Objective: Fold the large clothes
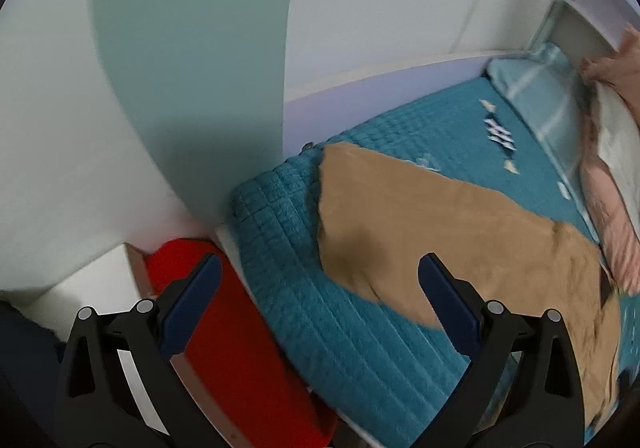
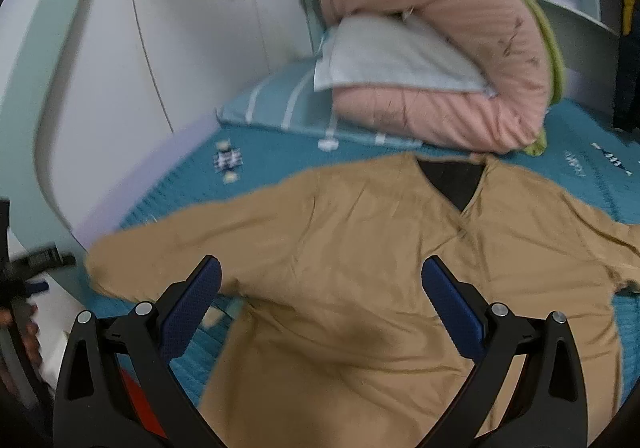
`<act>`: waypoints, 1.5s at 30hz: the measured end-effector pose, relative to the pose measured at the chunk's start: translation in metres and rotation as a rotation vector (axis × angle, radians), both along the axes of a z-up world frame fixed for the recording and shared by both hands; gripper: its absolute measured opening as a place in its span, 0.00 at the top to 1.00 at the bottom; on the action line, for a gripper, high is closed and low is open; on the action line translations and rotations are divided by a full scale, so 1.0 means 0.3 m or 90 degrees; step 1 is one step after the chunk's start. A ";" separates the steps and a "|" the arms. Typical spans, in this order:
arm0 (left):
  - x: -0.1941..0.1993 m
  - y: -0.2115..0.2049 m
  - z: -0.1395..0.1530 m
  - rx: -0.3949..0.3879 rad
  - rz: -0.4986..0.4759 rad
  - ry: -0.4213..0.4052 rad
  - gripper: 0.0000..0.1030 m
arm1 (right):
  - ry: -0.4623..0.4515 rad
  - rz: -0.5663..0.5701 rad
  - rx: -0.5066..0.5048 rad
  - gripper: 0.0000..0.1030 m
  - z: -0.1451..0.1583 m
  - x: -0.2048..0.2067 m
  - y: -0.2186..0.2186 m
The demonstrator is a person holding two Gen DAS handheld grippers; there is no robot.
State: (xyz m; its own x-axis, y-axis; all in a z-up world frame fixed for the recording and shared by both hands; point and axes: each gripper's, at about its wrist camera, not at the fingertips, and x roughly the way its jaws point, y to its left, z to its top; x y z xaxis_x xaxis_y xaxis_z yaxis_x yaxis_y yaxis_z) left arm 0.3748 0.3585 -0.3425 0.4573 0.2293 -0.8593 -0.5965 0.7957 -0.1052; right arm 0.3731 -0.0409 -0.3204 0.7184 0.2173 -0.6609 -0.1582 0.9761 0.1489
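A large tan long-sleeved top (image 2: 360,248) lies spread flat on a teal quilted bedspread (image 2: 272,156), its dark-lined V neck away from me and both sleeves out sideways. My right gripper (image 2: 320,288) is open and empty above the top's body. In the left wrist view one tan sleeve (image 1: 420,216) reaches toward the bed's corner. My left gripper (image 1: 320,284) is open and empty over the bedspread (image 1: 320,308) near that sleeve's end.
A folded pink duvet (image 2: 440,96) with a pale pillow (image 2: 392,56) and a striped teal pillow (image 2: 280,108) sit at the bed's head. White walls (image 2: 200,28) border the bed. A red object (image 1: 240,348) lies beside the bed, low in the left wrist view.
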 end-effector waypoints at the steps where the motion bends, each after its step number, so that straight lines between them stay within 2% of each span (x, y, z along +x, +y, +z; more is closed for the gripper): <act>1: 0.018 0.001 -0.020 0.001 0.002 0.013 0.04 | 0.014 -0.003 -0.007 0.06 -0.038 0.018 0.002; 4: 0.083 -0.005 -0.073 0.014 -0.011 0.026 0.04 | 0.042 -0.005 -0.001 0.06 -0.101 0.067 -0.003; 7: 0.136 -0.020 -0.112 0.029 -0.022 0.046 0.05 | 0.046 -0.008 -0.002 0.06 -0.133 0.090 -0.023; 8: 0.155 -0.018 -0.136 0.025 -0.020 0.064 0.09 | 0.050 -0.010 0.000 0.06 -0.147 0.103 -0.028; 9: 0.174 -0.016 -0.157 0.021 -0.017 0.072 0.22 | 0.055 -0.012 0.004 0.06 -0.160 0.113 -0.036; 10: 0.187 -0.019 -0.176 -0.014 -0.037 0.074 0.61 | 0.064 -0.013 0.011 0.06 -0.177 0.121 -0.049; 11: 0.194 -0.024 -0.176 -0.035 -0.045 0.069 0.76 | 0.069 -0.012 0.012 0.06 -0.188 0.131 -0.055; 12: 0.187 -0.044 -0.145 -0.037 -0.047 0.046 0.84 | 0.074 -0.012 0.010 0.06 -0.198 0.138 -0.065; 14: 0.176 -0.105 -0.064 -0.035 -0.086 -0.003 0.89 | 0.075 -0.014 0.006 0.06 -0.209 0.142 -0.095; 18: 0.164 -0.342 0.176 -0.003 -0.213 -0.107 0.89 | 0.085 -0.050 0.045 0.06 -0.201 0.151 -0.199; 22: 0.191 -0.589 0.334 -0.010 -0.310 -0.166 0.88 | 0.067 -0.099 0.081 0.06 -0.154 0.130 -0.315; 25: 0.216 -0.809 0.406 -0.034 -0.387 -0.190 0.88 | 0.038 -0.152 0.098 0.06 -0.098 0.089 -0.457; 28: 0.264 -1.018 0.407 -0.052 -0.444 -0.183 0.88 | 0.017 -0.213 0.112 0.06 -0.042 0.047 -0.625; 31: 0.310 -1.236 0.383 -0.079 -0.501 -0.188 0.88 | -0.007 -0.266 0.119 0.06 -0.006 -0.024 -0.813; 35: 0.351 -1.492 0.287 -0.100 -0.553 -0.158 0.88 | -0.021 -0.340 0.055 0.06 -0.022 -0.163 -1.029; 38: 0.366 -1.660 0.196 -0.073 -0.592 -0.123 0.88 | 0.017 -0.416 0.027 0.06 -0.095 -0.280 -1.205; 40: 0.386 -1.769 0.094 -0.047 -0.613 -0.069 0.87 | 0.052 -0.462 0.031 0.06 -0.144 -0.343 -1.308; 42: 0.401 -1.808 0.009 -0.026 -0.614 -0.022 0.84 | 0.056 -0.493 0.031 0.06 -0.163 -0.396 -1.377; 43: 0.412 -1.838 -0.052 -0.022 -0.620 0.019 0.76 | 0.056 -0.508 0.028 0.06 -0.170 -0.421 -1.415; 44: 0.416 -1.857 -0.098 -0.027 -0.624 0.052 0.50 | 0.053 -0.518 0.029 0.06 -0.170 -0.438 -1.437; 45: 0.409 -1.868 -0.130 -0.037 -0.632 0.074 0.38 | 0.048 -0.529 0.033 0.06 -0.168 -0.453 -1.459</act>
State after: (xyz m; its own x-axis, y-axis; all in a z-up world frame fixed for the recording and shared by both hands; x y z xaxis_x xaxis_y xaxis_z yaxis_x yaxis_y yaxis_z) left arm 0.4976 -0.2020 -0.3816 0.3318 -0.2546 -0.9083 0.3261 0.9345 -0.1427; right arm 0.2371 -0.4786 -0.3709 0.6123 -0.3321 -0.7174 0.6225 0.7620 0.1785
